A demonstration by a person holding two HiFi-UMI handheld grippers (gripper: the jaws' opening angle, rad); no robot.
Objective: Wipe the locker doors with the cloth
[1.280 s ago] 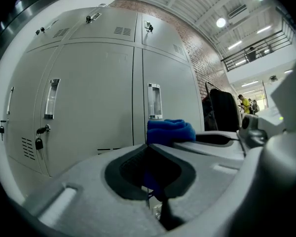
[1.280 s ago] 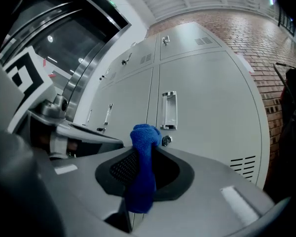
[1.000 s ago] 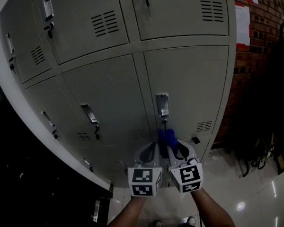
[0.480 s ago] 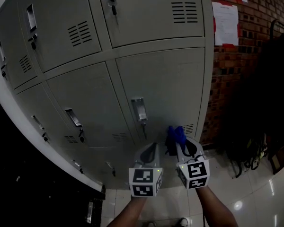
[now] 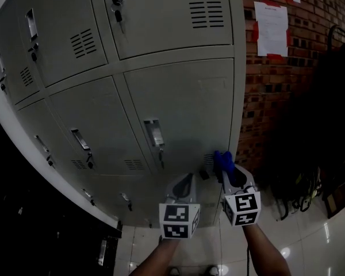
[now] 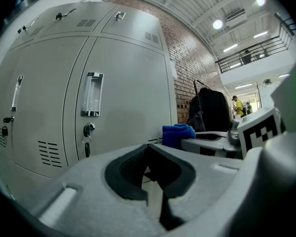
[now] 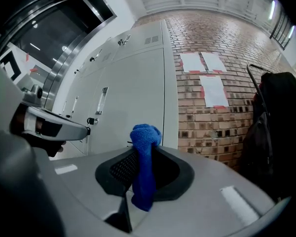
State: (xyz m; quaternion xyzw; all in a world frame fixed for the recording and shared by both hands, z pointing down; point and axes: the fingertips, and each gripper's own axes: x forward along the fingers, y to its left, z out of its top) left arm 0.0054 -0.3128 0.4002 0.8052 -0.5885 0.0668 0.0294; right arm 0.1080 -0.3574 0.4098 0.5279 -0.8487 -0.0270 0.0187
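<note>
Grey locker doors (image 5: pixel 184 108) fill the head view, with a latch handle (image 5: pixel 153 134) on the lower right door. My right gripper (image 5: pixel 230 174) is shut on a bunched blue cloth (image 5: pixel 222 160), held close to that door's lower right corner; whether it touches is unclear. In the right gripper view the cloth (image 7: pixel 144 147) sticks up between the jaws of my right gripper (image 7: pixel 145 152), facing the lockers (image 7: pixel 138 93). My left gripper (image 5: pixel 181 186) is just to its left, shut and empty. The left gripper (image 6: pixel 148 147) faces a door (image 6: pixel 128 93) whose handle (image 6: pixel 91 94) has a key (image 6: pixel 88 132) below it.
A brick wall (image 5: pixel 270 79) with paper notices (image 5: pixel 272 27) joins the lockers' right edge. Dark bags (image 5: pixel 328 125) hang or stand at the far right. Glossy floor tiles (image 5: pixel 310 240) lie below. Left of the lockers everything is dark.
Both grippers have shifted right along the lower lockers. The right one with the cloth has drawn apart from the left and now sits at the bank's right edge.
</note>
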